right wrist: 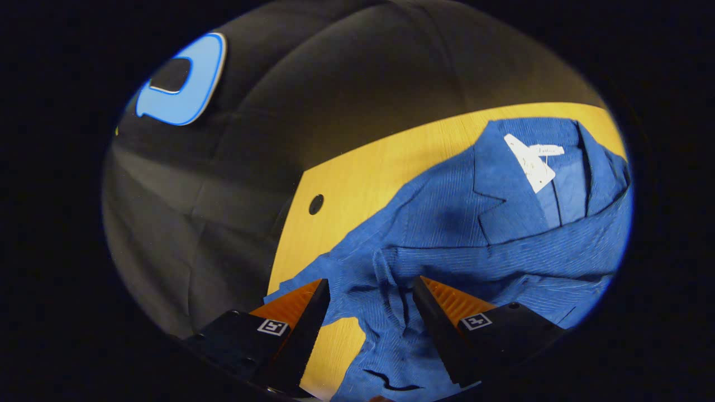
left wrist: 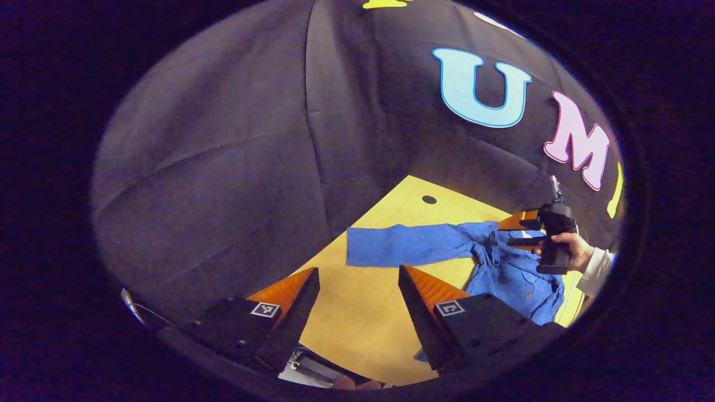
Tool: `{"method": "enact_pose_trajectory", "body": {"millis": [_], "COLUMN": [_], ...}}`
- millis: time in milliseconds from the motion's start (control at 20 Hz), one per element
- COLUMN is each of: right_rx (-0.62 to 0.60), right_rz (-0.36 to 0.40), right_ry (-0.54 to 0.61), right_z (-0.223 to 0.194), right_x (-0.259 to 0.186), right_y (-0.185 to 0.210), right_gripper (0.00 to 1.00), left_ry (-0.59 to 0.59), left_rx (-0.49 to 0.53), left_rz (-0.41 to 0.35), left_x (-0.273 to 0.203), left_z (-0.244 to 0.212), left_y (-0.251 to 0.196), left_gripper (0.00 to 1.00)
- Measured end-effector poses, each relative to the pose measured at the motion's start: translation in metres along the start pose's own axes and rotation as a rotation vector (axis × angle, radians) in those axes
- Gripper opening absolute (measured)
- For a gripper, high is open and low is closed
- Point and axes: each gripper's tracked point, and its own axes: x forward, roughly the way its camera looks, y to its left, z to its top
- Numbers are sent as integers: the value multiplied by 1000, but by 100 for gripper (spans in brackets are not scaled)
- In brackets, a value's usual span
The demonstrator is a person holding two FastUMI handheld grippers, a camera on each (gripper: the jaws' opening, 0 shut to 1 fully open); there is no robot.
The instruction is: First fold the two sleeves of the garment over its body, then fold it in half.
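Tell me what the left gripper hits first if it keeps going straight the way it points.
Probably bare table, then the outstretched sleeve of the blue shirt beyond; the open left gripper frames both. Depth is unclear.

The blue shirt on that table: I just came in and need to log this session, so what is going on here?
A person is handling a blue corduroy shirt spread on a yellow wooden table, holding a two-finger tool in each hand. The left tool hovers open over bare tabletop, short of the sleeve that lies stretched out flat. The right tool hangs open above the rumpled cloth, gripping nothing. The collar, with a white tag, lies open at the far side. No fold shows yet.
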Motion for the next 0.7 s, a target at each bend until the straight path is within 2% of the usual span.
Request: {"method": "enact_pose_trajectory", "body": {"millis": [200, 350, 550, 700], "right_rx": [-227, -375, -336, -315], "right_rz": [40, 35, 44, -31], "right_ry": [-39, -75, -143, -174], "right_z": [14, 16, 6, -13], "right_x": [-78, -154, -258, -313], "right_y": [11, 16, 23, 4], "right_gripper": [95, 97, 96, 96], "left_ry": [46, 118, 269, 403], "left_rx": [64, 52, 123, 167], "left_rz": [-1, -43, -43, -38], "left_x": [56, 102, 172, 220], "left_z": [24, 41, 44, 34], "left_y": [2, -3, -2, 2], "left_gripper": [84, 83, 83, 84]}}
